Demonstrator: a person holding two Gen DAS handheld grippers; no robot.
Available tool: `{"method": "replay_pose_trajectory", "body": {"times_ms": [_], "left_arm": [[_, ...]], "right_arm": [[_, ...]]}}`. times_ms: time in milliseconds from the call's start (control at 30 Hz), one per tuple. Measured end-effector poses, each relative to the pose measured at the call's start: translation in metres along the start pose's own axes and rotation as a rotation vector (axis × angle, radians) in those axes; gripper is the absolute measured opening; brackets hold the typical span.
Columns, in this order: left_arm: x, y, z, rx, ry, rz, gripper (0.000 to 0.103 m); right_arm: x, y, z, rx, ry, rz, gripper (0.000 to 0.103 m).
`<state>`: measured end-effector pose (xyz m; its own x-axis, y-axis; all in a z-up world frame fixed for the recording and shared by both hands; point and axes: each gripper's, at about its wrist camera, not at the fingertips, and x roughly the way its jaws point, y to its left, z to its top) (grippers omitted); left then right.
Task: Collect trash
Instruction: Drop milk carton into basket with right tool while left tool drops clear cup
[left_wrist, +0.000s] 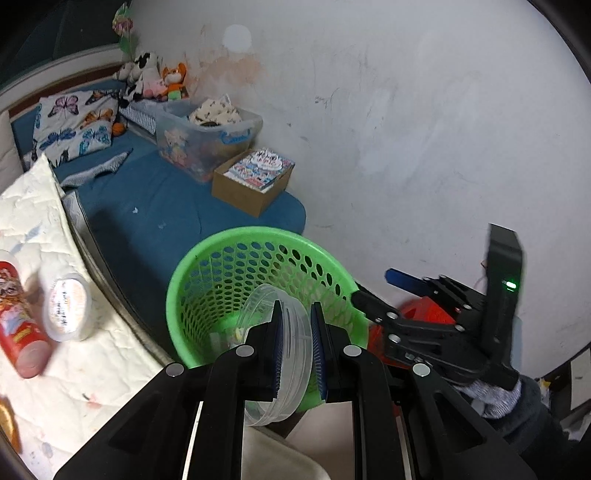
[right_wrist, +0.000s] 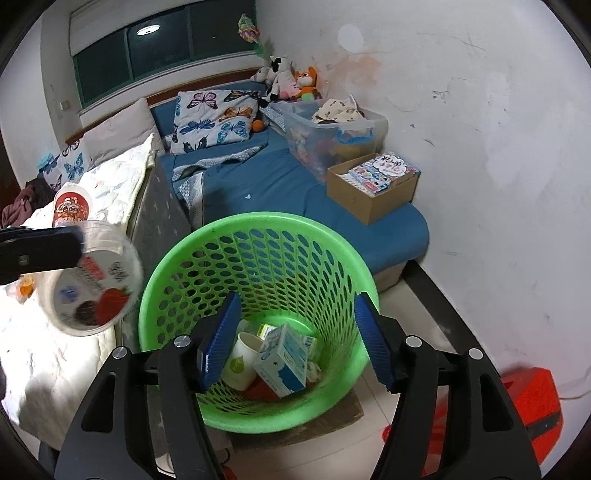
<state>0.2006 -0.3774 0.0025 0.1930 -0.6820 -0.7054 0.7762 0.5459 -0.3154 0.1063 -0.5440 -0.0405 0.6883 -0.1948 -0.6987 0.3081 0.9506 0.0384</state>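
On the white quilted bed at your left, a red snack canister (left_wrist: 20, 317) and a white plastic tub (left_wrist: 66, 308) lie waiting, both blurred. Your left gripper (left_wrist: 297, 343) has its fingers pinching a clear round plastic lid (left_wrist: 291, 354) by its rim, edge-on above the green perforated plastic basket (right_wrist: 177, 266), probably ready for dropping. Your right gripper (right_wrist: 295, 339) hangs over the basket with fingers spread and empty. A paper cup (right_wrist: 242, 360) and blue-white carton (right_wrist: 284, 360) lie inside; items beneath are hidden.
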Motion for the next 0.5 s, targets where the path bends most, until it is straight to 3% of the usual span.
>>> {"method": "replay_pose_trajectory", "body": {"times_ms": [300, 433, 500], "left_arm": [[0.033, 0.014, -0.003, -0.032, 0.054, 0.012, 0.016], [0.034, 0.019, -0.005, -0.045, 0.055, 0.015, 0.025], [0.031, 0.02, -0.007, -0.047, 0.046, 0.009, 0.035]], "right_arm": [[-0.001, 0.001, -0.003, 0.009, 0.003, 0.021, 0.065], [0.0, 0.006, -0.005, 0.005, 0.007, 0.029, 0.065], [-0.001, 0.008, -0.005, 0.004, 0.007, 0.036, 0.065]]}}
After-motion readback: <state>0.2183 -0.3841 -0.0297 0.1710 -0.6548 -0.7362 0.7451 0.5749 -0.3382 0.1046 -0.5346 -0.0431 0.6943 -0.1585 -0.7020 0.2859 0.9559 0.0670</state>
